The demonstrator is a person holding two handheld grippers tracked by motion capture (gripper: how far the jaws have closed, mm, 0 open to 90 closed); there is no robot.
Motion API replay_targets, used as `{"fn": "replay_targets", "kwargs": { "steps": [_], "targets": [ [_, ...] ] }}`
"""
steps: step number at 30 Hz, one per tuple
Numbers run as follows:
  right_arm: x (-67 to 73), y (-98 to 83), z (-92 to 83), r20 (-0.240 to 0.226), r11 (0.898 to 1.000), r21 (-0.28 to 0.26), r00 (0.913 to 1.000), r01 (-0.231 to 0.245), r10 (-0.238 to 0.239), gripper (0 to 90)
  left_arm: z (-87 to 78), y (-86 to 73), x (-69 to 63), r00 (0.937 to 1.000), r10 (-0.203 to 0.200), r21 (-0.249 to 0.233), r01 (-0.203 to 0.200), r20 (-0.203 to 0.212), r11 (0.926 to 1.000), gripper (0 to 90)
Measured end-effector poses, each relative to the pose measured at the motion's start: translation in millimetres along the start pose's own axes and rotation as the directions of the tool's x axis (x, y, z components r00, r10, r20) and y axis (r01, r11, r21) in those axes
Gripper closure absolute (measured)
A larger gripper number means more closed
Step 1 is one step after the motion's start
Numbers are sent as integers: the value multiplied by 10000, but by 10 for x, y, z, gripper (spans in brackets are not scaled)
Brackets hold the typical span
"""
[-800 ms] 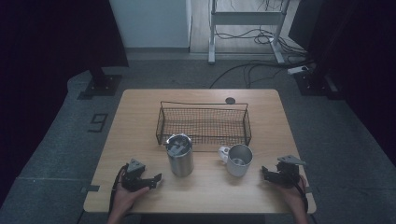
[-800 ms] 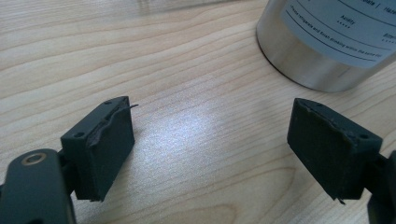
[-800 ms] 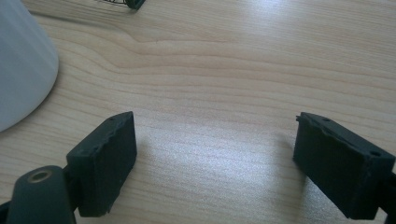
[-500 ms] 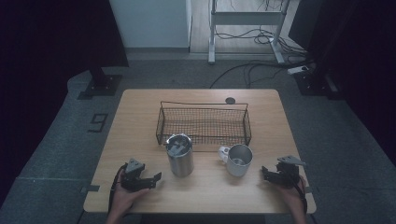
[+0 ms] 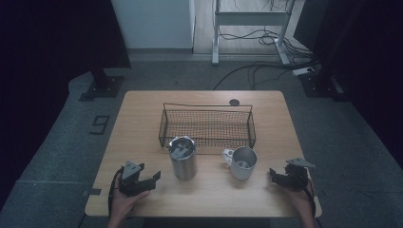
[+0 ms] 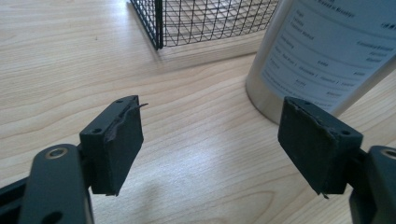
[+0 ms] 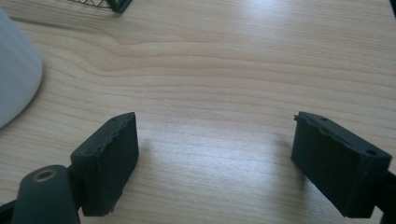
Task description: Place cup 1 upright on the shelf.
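Note:
A tall steel tumbler (image 5: 183, 156) stands near the table's front middle, with a printed label showing in the left gripper view (image 6: 327, 51). To its right sits a steel mug (image 5: 243, 163) with a white handle turned left; its pale side shows at the left edge of the right gripper view (image 7: 14, 79). Behind both stands a black wire basket (image 5: 206, 126) (image 6: 205, 18). My left gripper (image 5: 154, 176) (image 6: 219, 144) rests open on the table left of the tumbler, nothing between its jaws. My right gripper (image 5: 273, 175) (image 7: 215, 158) lies open to the right of the mug, holding nothing.
The wooden table (image 5: 142, 118) has bare wood at its left and right sides. A small dark disc (image 5: 234, 102) lies at the back edge behind the basket. Past the table, cables and a metal stand (image 5: 252, 19) sit on the grey floor.

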State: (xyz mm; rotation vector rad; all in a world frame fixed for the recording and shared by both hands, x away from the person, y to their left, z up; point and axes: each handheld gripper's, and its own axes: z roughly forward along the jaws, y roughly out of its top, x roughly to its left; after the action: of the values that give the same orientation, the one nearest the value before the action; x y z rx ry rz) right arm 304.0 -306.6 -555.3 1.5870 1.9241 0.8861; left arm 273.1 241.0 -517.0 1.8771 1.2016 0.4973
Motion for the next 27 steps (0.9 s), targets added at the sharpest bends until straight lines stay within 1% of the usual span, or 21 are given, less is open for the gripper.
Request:
{"fn": "replay_targets", "kwargs": {
  "steps": [2, 3, 7, 9, 11, 12, 13, 16, 18, 20, 22, 24, 25, 27],
  "targets": [
    [-8, -4, -4, 73, 10000, -6, 10000, -36, 36, 150, -25, 16, -49, 9997, 224, -1, -224, 80, 9997, 197],
    [-3, -5, -4, 156, 10000, 14, 9999, -17, 16, 151, -40, 28, -68, 9995, 266, -49, -265, 148, 9996, 197],
    [1, -5, -3, 191, 10000, 29, 9998, 7, -8, 150, -99, 104, -132, 9981, 230, -244, -216, 573, 9995, 189],
    [1, -5, -3, 196, 10000, 29, 9998, 6, -7, 150, -127, 141, -155, 9970, 297, -248, -280, 715, 9993, 178],
    [2, -5, -3, 225, 10000, 32, 9997, 3, -3, 150, -150, 176, -173, 9967, 339, -352, -313, 735, 9989, 174],
    [2, -5, -3, 225, 10000, 31, 9997, 0, -1, 150, -174, 206, -186, 9963, 318, -491, -279, 803, 9984, 168],
    [2, -5, -3, 225, 10000, 31, 9997, 0, -1, 150, -174, 206, -186, 9963, 318, -491, -279, 803, 9984, 168],
    [0, -5, -4, 211, 10000, 23, 9998, -13, 13, 150, -209, 263, -209, 9961, 289, -768, -225, 839, 9968, 164],
    [-1, -5, -3, 208, 10000, 25, 9998, -13, 13, 150, -225, 301, -216, 9952, 341, -836, -264, 913, 9961, 153],
    [-1, -5, -3, 208, 10000, 25, 9998, -15, 15, 150, -245, 340, -220, 9953, 280, -979, -189, 925, 9950, 155],
    [1, -5, -3, 217, 10000, 29, 9998, -9, 8, 150, -255, 380, -238, 9938, 329, -989, -224, 1059, 9948, 155],
    [1, -5, -3, 221, 10000, 29, 9998, -8, 7, 150, -260, 415, -272, 9927, 473, -941, -369, 1111, 9949, 152],
    [1, -5, -3, 221, 10000, 29, 9998, -8, 7, 150, -263, 427, -282, 9926, 523, -954, -419, 1093, 9946, 152],
    [1, -5, -4, 222, 10000, 28, 9998, -8, 7, 150, -279, 469, -297, 9932, 495, -1100, -377, 1058, 9932, 154]
  ]
}}
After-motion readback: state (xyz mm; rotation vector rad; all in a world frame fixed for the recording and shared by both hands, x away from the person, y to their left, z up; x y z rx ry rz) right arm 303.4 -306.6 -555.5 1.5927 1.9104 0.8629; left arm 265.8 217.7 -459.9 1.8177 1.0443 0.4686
